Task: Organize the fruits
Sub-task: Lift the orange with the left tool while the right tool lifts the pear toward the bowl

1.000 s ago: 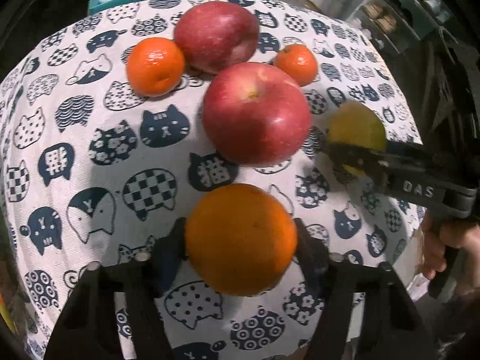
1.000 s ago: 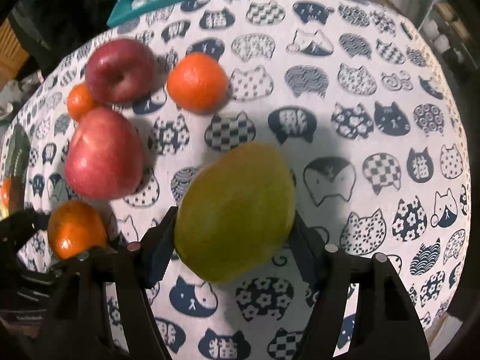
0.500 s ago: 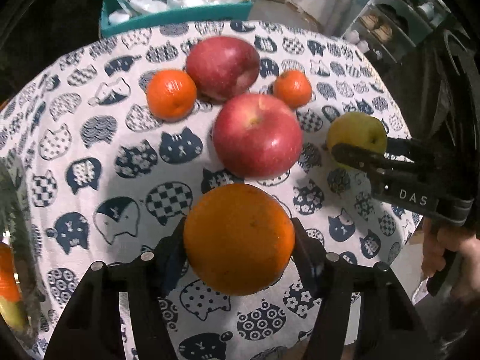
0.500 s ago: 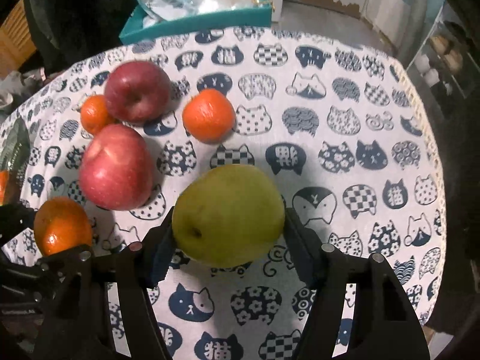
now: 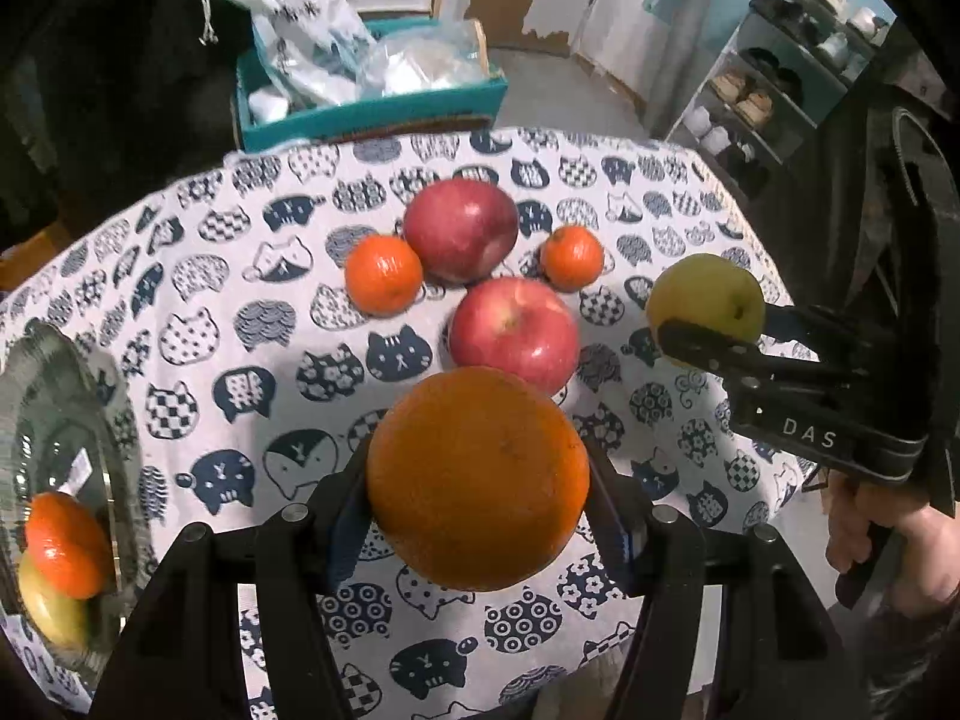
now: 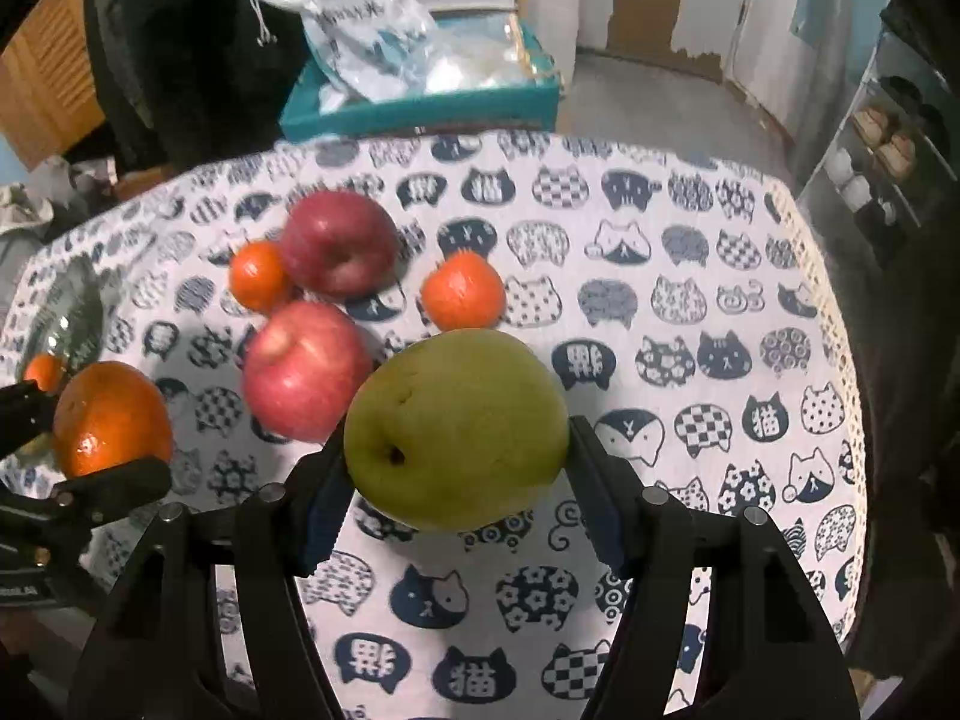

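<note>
Left wrist view: the left hand-held gripper [image 5: 477, 480] is clamped on a large orange [image 5: 477, 477], held above the cat-print bench [image 5: 198, 276]. Two red apples [image 5: 513, 333] and two mandarins [image 5: 383, 273] lie clustered beyond. A glass bowl [image 5: 114, 420] at left contains fruit.

Right wrist view: the right hand-held gripper [image 6: 456, 480] grips a green pear [image 6: 456, 426] above the bench, with the apples at left.
</note>
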Tool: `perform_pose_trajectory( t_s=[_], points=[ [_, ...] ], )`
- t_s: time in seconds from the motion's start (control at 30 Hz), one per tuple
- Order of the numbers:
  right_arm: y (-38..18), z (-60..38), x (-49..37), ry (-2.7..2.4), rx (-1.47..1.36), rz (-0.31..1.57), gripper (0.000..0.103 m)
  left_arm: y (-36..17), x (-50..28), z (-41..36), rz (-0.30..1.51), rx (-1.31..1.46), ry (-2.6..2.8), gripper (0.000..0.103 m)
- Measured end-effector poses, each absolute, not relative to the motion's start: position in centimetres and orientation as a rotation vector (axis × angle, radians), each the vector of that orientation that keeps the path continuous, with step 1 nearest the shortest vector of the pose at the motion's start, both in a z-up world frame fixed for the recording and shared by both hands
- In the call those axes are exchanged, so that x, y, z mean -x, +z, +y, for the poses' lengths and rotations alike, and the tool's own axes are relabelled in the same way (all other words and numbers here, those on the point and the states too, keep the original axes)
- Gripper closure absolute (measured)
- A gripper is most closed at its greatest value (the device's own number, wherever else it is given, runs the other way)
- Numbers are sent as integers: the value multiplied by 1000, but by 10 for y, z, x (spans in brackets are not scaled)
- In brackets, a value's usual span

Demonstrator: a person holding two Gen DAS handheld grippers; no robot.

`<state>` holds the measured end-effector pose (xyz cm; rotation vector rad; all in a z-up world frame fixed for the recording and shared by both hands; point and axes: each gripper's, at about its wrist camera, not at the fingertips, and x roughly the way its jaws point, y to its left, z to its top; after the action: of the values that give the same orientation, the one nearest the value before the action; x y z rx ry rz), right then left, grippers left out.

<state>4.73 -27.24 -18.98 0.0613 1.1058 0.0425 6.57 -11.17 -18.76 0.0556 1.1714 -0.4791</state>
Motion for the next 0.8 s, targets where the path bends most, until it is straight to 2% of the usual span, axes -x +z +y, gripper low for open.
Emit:
perform_pose_trajectory(
  t_s=[0.8],
  points=[
    [-80,-213,-38,173,-39,835,37,-91,-50,-59,963,18,-447,38]
  ],
)
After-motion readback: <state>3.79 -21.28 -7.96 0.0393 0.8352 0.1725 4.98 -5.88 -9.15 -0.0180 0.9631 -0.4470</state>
